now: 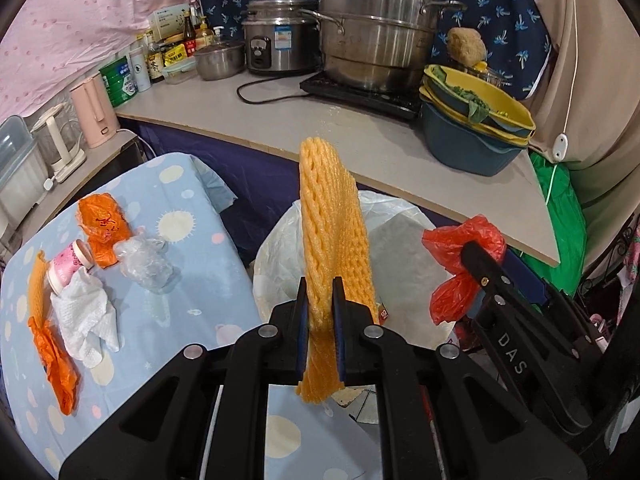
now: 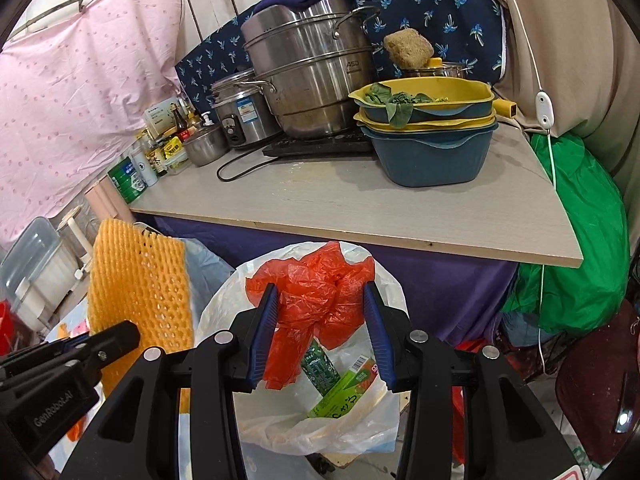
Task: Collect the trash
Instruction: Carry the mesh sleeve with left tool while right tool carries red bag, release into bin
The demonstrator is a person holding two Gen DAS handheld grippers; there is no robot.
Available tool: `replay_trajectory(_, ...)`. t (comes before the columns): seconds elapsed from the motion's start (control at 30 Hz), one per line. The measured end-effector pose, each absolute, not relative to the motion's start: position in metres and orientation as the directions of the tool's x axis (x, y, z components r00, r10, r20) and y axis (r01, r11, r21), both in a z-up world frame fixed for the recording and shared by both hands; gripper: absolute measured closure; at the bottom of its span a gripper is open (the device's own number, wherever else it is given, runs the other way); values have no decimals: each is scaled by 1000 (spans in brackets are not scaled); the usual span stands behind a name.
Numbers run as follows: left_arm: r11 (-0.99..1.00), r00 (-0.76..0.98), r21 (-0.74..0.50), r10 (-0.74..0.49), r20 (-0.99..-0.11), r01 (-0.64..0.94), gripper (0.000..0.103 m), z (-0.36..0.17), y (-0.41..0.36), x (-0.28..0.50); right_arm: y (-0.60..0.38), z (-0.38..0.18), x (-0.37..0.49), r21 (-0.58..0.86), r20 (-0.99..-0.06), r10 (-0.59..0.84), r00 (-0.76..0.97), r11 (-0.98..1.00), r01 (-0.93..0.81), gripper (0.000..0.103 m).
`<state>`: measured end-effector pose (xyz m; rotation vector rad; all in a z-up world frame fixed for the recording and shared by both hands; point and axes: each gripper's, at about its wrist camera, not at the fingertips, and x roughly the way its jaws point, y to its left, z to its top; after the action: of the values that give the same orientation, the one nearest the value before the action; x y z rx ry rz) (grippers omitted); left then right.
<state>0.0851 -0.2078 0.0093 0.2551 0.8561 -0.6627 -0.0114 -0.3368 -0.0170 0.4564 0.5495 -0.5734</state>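
My left gripper (image 1: pixel 321 292) is shut on a yellow-orange foam net sleeve (image 1: pixel 332 216), which stands upright between the blue pads, just left of the bin. In the right wrist view the same net (image 2: pixel 136 280) shows at the left with the left gripper (image 2: pixel 130 334) under it. My right gripper (image 2: pixel 320 288) is shut on a crumpled red plastic bag (image 2: pixel 316 300), held over the bin with a white liner (image 2: pixel 224 304). A green carton (image 2: pixel 344 392) and a green bottle (image 2: pixel 320 364) lie in the bin. The left wrist view shows the right gripper (image 1: pixel 470 250) with the red bag (image 1: pixel 456 240).
On the blue patterned tablecloth (image 1: pixel 180 300) lie orange plastic bags (image 1: pixel 102 232), a pink cup (image 1: pixel 68 268), white tissue (image 1: pixel 86 320), clear plastic (image 1: pixel 144 262) and another foam net (image 1: pixel 38 284). Behind the bin a counter (image 2: pixel 360 208) carries steel pots (image 2: pixel 312 80) and stacked basins (image 2: pixel 432 136).
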Motion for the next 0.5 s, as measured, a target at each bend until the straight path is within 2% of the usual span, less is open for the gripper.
replay_trajectory(0.27, 771, 451, -58, -430, -782, 635, 91, -7, -223, 97, -348, -20, -5, 242, -601, -398, 693, 736, 632, 58)
replay_trajectory(0.3, 772, 448, -61, -429, -784, 632, 88, -8, -224, 99, -350, -19, -5, 244, -600, -399, 693, 734, 633, 58)
replay_trajectory(0.37, 782, 456, -63, -424, -782, 620, 69, -9, -223, 101, -352, -17, -7, 250, -592, -407, 695, 728, 639, 49)
replay_trajectory(0.5, 792, 472, -61, -421, -775, 607, 62, -7, -220, 104, -354, -14, -10, 260, -581, -412, 701, 723, 640, 46)
